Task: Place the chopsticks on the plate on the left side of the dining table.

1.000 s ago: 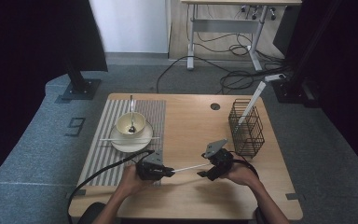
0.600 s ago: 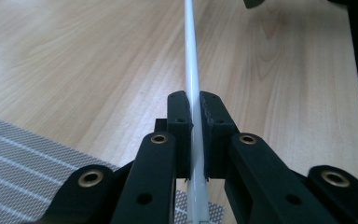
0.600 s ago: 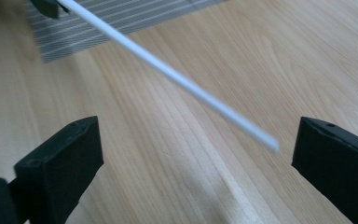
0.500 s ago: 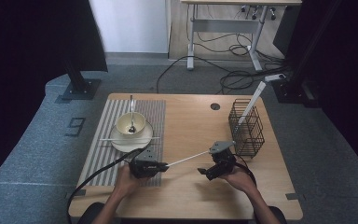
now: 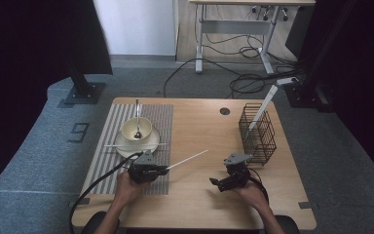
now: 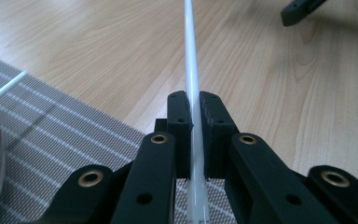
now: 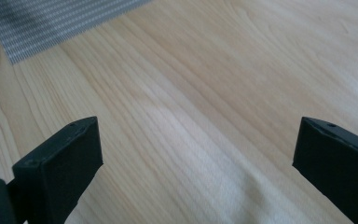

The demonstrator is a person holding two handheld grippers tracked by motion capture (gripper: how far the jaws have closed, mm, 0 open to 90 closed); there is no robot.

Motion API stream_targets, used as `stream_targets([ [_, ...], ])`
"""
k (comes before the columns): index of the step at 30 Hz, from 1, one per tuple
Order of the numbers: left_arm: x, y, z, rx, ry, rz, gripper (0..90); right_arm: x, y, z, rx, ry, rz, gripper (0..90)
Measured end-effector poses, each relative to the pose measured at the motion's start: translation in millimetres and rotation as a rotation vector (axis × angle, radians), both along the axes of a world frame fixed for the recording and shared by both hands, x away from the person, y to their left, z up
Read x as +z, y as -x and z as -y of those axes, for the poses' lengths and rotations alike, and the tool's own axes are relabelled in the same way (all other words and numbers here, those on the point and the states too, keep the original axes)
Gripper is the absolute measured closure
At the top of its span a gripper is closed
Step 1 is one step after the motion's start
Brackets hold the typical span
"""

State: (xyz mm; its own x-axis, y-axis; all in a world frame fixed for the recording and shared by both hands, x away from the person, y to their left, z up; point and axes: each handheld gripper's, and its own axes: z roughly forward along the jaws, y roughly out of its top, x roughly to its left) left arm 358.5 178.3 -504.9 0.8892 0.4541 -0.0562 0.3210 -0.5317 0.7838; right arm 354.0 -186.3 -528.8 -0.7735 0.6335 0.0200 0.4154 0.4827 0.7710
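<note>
From the high view, the left gripper (image 5: 148, 170) sat near the front edge of the table (image 5: 199, 214), over the front right corner of the striped mat (image 5: 112, 161), its jaws clamped on 1 end of a thin white chopstick (image 5: 187, 159). The stick ran out toward the table's middle, free end raised. The right gripper (image 5: 224, 183) hovered near the front edge, right of centre, jaws spread with nothing between them. A second chopstick (image 5: 126, 145) lay across the plate (image 5: 148, 144) under the bowl (image 5: 136, 127), with a spoon (image 5: 137, 114) in it. A wire basket (image 5: 258, 134) stood by the right edge, holding a long white utensil (image 5: 263, 105).

In the left gripper view, the chopstick (image 6: 192, 70) passed straight between the closed pads. It looked light, stiff and smooth, likely to slip or pivot if pinched near its tip, so a grip further along the shaft would steady it. Its far end was cut off by the frame's top.

In the right gripper view, the 2 jaws stood wide apart over bare wood, a corner of the mat (image 7: 51, 18) beyond. The utensil's type was hard to make out.
</note>
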Motion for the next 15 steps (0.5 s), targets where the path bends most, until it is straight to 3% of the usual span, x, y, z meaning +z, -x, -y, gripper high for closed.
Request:
stream_targets([
  [15,-3.3,-9.5,-28.6,0.113,0.006,-0.013,83.8,-20.1,10.4,13.1,-0.027,0.040,-0.033,2.7],
])
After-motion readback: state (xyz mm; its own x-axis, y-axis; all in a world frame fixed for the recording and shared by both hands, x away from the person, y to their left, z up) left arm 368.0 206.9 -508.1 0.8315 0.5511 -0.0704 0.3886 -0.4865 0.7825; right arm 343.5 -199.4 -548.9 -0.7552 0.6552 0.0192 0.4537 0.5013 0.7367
